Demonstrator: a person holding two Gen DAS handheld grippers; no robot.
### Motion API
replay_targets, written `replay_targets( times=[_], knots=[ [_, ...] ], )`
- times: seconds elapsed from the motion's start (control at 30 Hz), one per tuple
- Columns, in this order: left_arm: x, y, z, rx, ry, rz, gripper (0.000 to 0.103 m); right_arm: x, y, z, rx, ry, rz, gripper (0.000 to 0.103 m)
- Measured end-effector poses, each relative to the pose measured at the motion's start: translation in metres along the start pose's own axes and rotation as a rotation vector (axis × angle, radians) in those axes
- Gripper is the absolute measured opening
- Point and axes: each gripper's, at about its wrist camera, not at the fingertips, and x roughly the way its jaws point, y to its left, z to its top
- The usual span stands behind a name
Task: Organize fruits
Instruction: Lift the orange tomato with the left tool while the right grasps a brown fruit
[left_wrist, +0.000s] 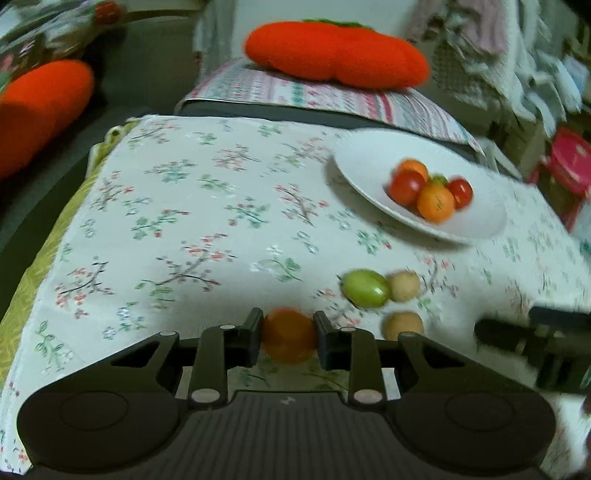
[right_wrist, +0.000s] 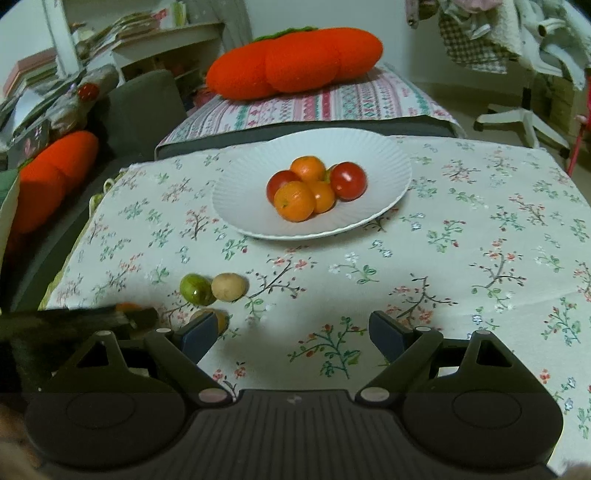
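A: What has the left gripper (left_wrist: 288, 334) got?

B: An orange fruit (left_wrist: 289, 335), pinched between its two fingers, which are drawn in close on either side of it. The view is blurred, so I can't tell whether the fruit is touching the cloth or lifted off it.

A: And around it?

B: Just to its right lie three loose fruits on the flowered tablecloth (left_wrist: 192, 221) covering the desk: a tan one (left_wrist: 402, 325) nearest, then a green one (left_wrist: 365, 288) touching a second tan one (left_wrist: 404, 285) a little farther ahead. Farther ahead and to the right sits the white plate (left_wrist: 476, 225), heaped with orange and red fruits (left_wrist: 430, 192).

A: The right gripper (right_wrist: 293, 334)?

B: Spread wide with nothing between its fingers, low over bare cloth. The loose fruits are near its left finger, and the left gripper shows as a dark blur at its left. The plate is straight ahead of it, well apart.

A: Beyond the desk?

B: A big orange plush cushion (right_wrist: 295, 68) on a striped cover (right_wrist: 332, 101), and another orange cushion (right_wrist: 48, 181) off to the left.
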Motion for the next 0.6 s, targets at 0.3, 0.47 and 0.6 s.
replay_targets(
  times=[0.3, 0.47, 0.6],
  knots=[
    [-0.009, 0.024, 0.006, -0.128, -0.008, -0.001, 0.025, 0.020, 0.042, -0.008, -0.190, 0.048, 0.127, 0.074],
    [-0.010, 0.022, 0.007, -0.132, -0.007, -0.004, 0.025, 0.034, 0.058, -0.013, -0.255, 0.056, 0.129, 0.059],
    [-0.011, 0.023, 0.008, -0.134, -0.007, -0.012, 0.025, 0.038, 0.058, -0.011, -0.254, 0.035, 0.113, 0.047]
  ],
)
